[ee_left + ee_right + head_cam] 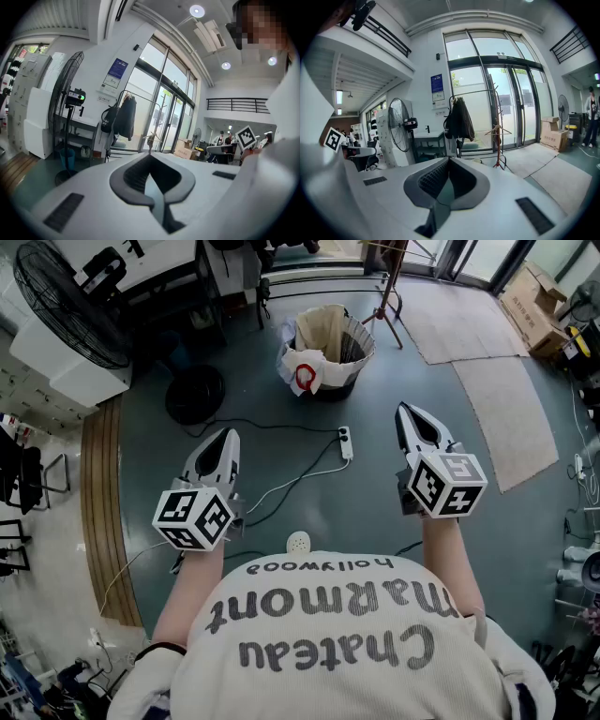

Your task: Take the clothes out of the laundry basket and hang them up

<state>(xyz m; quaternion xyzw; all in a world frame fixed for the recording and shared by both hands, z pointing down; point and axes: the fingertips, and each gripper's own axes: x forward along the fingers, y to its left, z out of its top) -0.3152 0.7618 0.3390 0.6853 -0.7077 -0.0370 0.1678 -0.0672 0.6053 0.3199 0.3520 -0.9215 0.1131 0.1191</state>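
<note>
The laundry basket (330, 360) stands on the grey floor ahead of me, with pale clothes in it and a white piece with a red print (305, 377) hanging over its rim. My left gripper (229, 435) is held out at the lower left, shut and empty. Level with it on the right, my right gripper (404, 412) is also shut with nothing in it. Both are well short of the basket. A clothes rack with dark garments (123, 117) (460, 119) stands by the glass doors. A bare wooden hanger (498, 131) hangs on a stand beside it.
A power strip (345, 442) and its white cables lie on the floor between the grippers and the basket. A standing fan (398, 124) has its round base (195, 394) left of the basket. Rugs (506, 418) lie at the right, cardboard boxes (538, 306) beyond them.
</note>
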